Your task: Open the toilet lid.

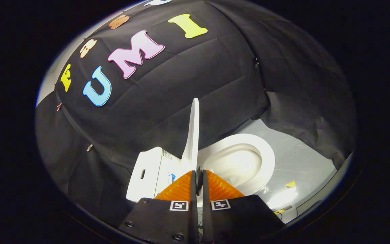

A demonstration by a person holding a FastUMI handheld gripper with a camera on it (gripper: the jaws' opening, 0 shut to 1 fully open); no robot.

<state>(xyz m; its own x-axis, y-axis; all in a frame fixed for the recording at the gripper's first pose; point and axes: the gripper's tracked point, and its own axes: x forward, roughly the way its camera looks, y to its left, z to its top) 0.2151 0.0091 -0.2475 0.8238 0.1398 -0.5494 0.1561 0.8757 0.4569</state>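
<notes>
Tool [197, 176] fingers pinch the raised toilet lid's [193, 135] edge.

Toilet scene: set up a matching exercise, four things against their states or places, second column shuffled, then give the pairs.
Things:
1. lid
2. bowl
3. tank
4. claw

States or places:
A. open to view, beside the raised lid
B. fingers close together at the lid's lower edge
C. raised upright, seen edge-on
D. white box on the lid's other side from the bowl

Pairs: 1-C, 2-A, 3-D, 4-B
</notes>
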